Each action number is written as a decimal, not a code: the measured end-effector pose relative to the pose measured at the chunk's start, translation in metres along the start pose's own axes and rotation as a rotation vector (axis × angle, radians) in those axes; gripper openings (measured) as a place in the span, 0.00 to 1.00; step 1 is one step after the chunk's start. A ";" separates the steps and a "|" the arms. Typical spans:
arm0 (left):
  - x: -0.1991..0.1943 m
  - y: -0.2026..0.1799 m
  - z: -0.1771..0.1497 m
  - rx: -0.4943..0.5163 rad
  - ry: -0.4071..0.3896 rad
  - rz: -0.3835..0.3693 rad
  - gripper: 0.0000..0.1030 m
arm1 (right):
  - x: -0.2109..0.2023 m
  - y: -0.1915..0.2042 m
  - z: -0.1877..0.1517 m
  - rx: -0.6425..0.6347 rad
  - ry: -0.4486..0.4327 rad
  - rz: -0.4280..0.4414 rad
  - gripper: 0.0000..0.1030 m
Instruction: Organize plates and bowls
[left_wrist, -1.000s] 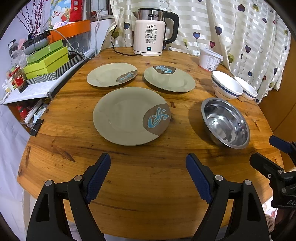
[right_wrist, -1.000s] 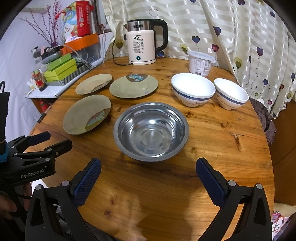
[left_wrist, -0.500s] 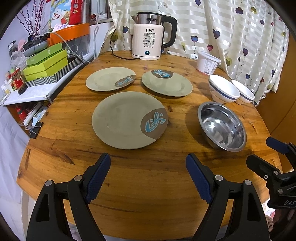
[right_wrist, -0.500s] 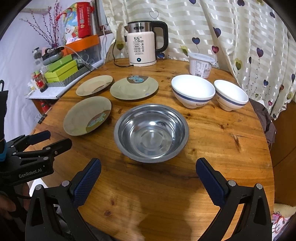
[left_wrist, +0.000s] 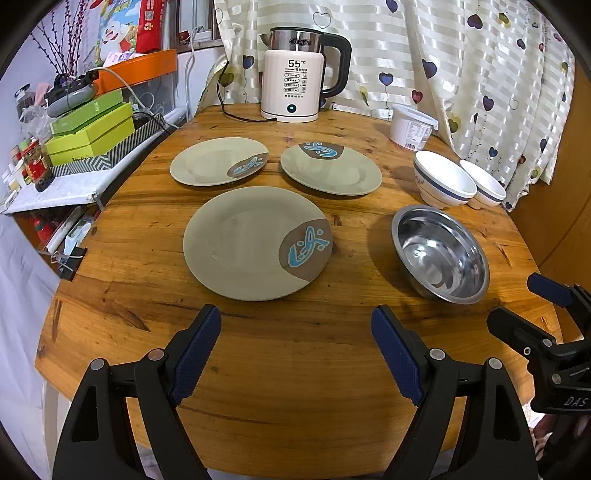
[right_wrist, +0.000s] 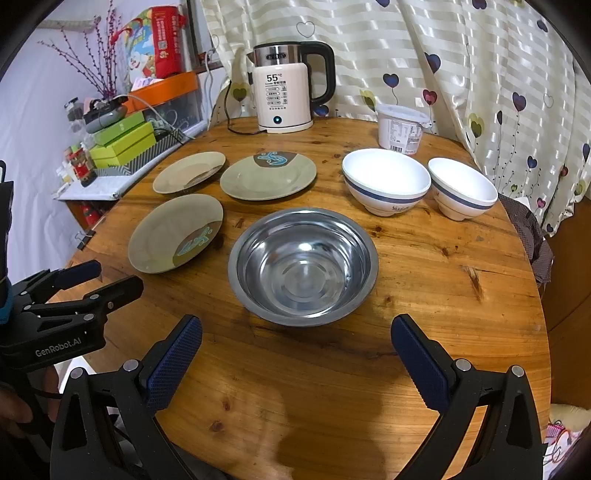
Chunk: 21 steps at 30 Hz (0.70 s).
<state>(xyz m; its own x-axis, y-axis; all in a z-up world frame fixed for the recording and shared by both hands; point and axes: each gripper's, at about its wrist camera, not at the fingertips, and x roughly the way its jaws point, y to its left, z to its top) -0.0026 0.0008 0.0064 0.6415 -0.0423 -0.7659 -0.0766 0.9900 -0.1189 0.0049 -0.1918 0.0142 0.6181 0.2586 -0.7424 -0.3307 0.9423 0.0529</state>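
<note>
The right claw (right_wrist: 295, 354) hangs wide open over the near edge of the round tabletop (right_wrist: 424, 266), holding nothing. Straight ahead sits a steel bowl (right_wrist: 303, 266). Behind it to the right stand two white bowls (right_wrist: 386, 181) (right_wrist: 461, 188), close together. Three plates (right_wrist: 177, 232) (right_wrist: 267, 177) (right_wrist: 188, 171) lie to the left. The left claw (right_wrist: 107, 277) shows at the left edge.
</note>
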 end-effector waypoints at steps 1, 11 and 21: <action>0.000 0.000 0.000 -0.001 0.000 0.000 0.81 | 0.000 0.000 0.000 0.000 0.000 0.000 1.00; -0.001 0.002 0.001 0.000 0.010 0.009 0.82 | 0.001 0.002 0.002 -0.002 0.000 0.008 1.00; -0.002 0.002 0.002 0.002 0.003 0.011 0.81 | 0.001 0.004 0.003 -0.001 0.009 0.035 1.00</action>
<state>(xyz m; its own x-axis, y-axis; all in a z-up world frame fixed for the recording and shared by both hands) -0.0024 0.0031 0.0086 0.6384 -0.0319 -0.7690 -0.0822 0.9906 -0.1093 0.0065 -0.1869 0.0156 0.5998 0.2893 -0.7460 -0.3527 0.9325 0.0780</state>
